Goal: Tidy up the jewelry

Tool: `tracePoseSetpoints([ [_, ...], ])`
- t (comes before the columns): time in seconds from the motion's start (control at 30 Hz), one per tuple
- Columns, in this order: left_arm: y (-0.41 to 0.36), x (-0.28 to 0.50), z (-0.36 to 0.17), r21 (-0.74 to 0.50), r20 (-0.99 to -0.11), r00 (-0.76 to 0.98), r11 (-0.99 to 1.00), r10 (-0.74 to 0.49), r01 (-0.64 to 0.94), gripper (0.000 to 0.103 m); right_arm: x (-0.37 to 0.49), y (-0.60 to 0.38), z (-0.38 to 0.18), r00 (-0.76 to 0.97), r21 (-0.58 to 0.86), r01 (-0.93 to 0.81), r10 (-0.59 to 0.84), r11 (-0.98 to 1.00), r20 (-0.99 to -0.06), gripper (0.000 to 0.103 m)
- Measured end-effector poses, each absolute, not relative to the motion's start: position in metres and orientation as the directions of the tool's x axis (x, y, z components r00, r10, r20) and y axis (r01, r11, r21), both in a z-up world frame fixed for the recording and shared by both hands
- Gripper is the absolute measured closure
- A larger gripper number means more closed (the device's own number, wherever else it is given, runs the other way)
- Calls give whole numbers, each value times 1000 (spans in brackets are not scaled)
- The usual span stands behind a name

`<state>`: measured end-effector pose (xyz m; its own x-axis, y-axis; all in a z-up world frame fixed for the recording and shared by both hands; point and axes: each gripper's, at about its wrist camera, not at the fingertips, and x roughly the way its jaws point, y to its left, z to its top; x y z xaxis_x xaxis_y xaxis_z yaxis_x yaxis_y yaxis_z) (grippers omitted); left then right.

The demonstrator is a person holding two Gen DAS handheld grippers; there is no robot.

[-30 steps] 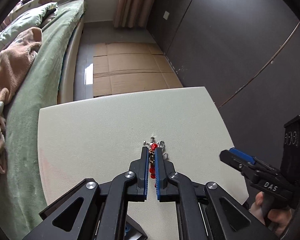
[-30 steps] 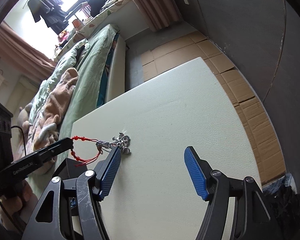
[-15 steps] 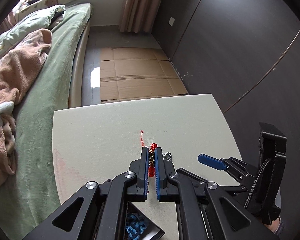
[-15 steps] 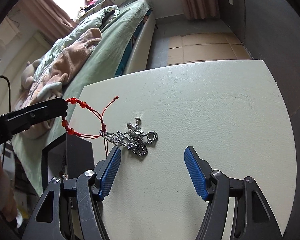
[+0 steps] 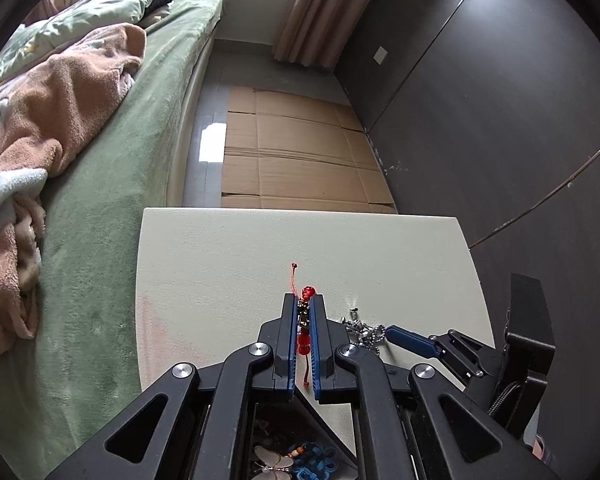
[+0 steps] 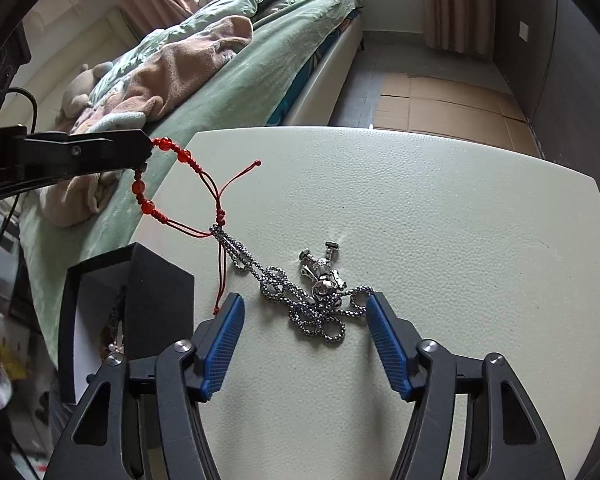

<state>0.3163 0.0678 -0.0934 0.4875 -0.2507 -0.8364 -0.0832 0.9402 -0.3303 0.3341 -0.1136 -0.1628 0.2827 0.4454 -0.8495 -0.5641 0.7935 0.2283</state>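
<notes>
A red beaded cord bracelet point(image 6: 168, 184) hangs off the table's left edge, pinched in my left gripper point(image 5: 304, 308), which is shut on it; its beads point(image 5: 303, 338) show between the blue pads. The cord is tangled with a silver ball-chain necklace point(image 6: 312, 300) with a small figure pendant, lying bunched on the pale table point(image 6: 440, 220). My right gripper point(image 6: 304, 320) hovers just over the necklace, its jaws closing, with the chain between the blue pads point(image 6: 224, 344) and neither pad pressing on it. The left gripper's tip point(image 6: 140, 152) shows at the left in the right wrist view.
A black open box point(image 6: 152, 288) stands by the table's near left corner, with a butterfly piece point(image 5: 272, 462) and blue beads point(image 5: 316, 456) inside. A green bed point(image 5: 112, 184) with blankets lies to the left, cardboard point(image 5: 300, 152) on the floor beyond, a dark wall point(image 5: 500, 120) to the right.
My left gripper has carried the red bracelet leftward, pulling the chain's end out with it. My right gripper has rolled, come down over the necklace, and its jaws have narrowed.
</notes>
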Motion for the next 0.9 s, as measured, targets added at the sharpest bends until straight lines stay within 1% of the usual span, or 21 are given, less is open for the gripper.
tracePoseSetpoints([
  [0.03, 70, 317, -94, -336, -836, 487, 938, -253, -90, 98, 335, -111, -164, 291, 210, -569, 433, 795, -853, 54],
  [0.07, 72, 317, -95, -341, -835, 488, 935, -255, -95, 98, 335, -109, -163, 305, 189, -574, 422, 797, -854, 57],
  [0.1, 74, 316, -95, -343, -834, 489, 934, -256, -97, 98, 336, -108, -163, 314, 171, -574, 408, 801, -857, 67],
  [0.13, 74, 315, -96, -345, -833, 490, 933, -256, -99, 98, 338, -108, -164, 309, 170, -571, 402, 803, -862, 88],
  [0.17, 75, 314, -95, -346, -833, 491, 933, -256, -100, 98, 340, -113, -165, 295, 197, -562, 417, 803, -860, 88],
  [0.2, 75, 313, -95, -348, -831, 492, 932, -258, -99, 98, 342, -117, -165, 280, 226, -548, 431, 805, -857, 89],
  [0.23, 74, 312, -93, -349, -830, 494, 932, -259, -97, 98, 342, -121, -164, 280, 241, -541, 443, 806, -851, 95],
  [0.43, 71, 302, -79, -337, -816, 521, 939, -251, -75, 98, 333, -142, -142, 341, 257, -501, 461, 827, -819, 98],
  [0.47, 70, 300, -75, -333, -812, 528, 940, -248, -71, 98, 331, -144, -137, 349, 261, -498, 467, 827, -812, 100],
  [0.9, 55, 261, -12, -287, -743, 630, 958, -226, 4, 98, 297, -168, -50, 478, 287, -493, 532, 821, -699, 100],
])
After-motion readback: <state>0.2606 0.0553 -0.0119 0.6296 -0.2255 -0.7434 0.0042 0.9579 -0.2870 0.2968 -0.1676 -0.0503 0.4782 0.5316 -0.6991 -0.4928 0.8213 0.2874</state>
